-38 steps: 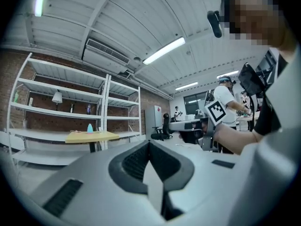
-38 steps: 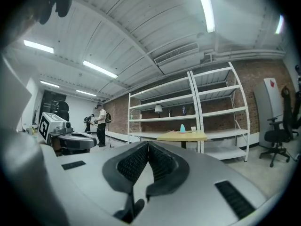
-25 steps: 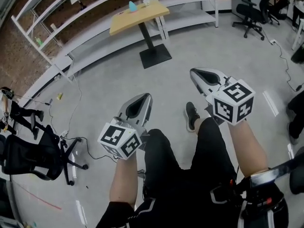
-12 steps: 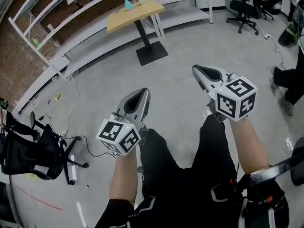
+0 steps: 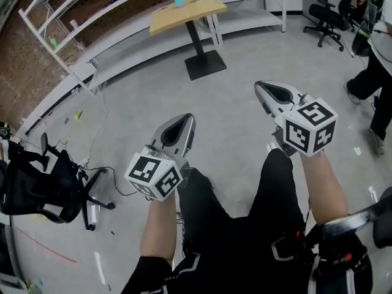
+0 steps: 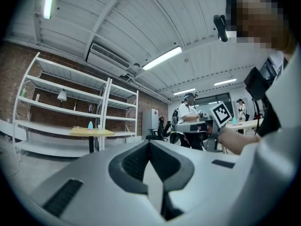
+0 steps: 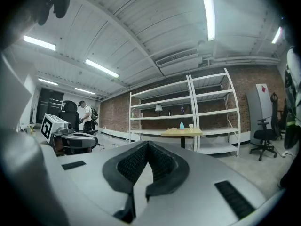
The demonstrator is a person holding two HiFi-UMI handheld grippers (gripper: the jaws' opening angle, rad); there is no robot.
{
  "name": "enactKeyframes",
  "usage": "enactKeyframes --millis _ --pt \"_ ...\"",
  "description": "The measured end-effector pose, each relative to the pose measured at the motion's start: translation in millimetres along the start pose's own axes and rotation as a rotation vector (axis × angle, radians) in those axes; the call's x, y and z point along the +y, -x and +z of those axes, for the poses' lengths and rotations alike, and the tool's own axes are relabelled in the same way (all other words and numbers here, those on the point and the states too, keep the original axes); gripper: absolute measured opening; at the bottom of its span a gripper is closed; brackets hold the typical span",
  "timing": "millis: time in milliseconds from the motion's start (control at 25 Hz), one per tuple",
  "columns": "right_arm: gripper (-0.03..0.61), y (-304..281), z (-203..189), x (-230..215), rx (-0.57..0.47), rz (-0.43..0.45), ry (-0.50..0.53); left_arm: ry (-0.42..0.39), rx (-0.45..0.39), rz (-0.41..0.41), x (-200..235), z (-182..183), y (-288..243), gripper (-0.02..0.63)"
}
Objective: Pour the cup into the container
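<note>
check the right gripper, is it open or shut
Shut. In the right gripper view the right gripper has its black pads meeting at the tips, with nothing held between them.

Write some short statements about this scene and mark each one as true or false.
1. The left gripper holds a cup. False: its jaws are together, with nothing between them.
2. The right gripper is shut and empty. True.
3. The wooden table stands far ahead of both grippers. True.
4. The small teal object lies on the floor. False: it stands on the table.
5. A black office chair stands on the person's left side. True.
</note>
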State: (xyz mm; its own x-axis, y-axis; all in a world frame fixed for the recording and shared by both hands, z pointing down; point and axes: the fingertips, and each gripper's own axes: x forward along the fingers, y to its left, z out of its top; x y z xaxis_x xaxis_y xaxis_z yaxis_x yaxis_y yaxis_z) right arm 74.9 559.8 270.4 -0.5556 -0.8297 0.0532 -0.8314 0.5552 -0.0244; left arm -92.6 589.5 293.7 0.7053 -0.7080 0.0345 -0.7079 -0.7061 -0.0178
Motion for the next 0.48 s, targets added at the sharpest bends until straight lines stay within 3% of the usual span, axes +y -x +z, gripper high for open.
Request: enactKeyframes --millis 480 --pt "0.002 -8 -2 -1 0.011 0.007 -0.005 0.021 -0.002 -0.002 7 -6 -7 -0.002"
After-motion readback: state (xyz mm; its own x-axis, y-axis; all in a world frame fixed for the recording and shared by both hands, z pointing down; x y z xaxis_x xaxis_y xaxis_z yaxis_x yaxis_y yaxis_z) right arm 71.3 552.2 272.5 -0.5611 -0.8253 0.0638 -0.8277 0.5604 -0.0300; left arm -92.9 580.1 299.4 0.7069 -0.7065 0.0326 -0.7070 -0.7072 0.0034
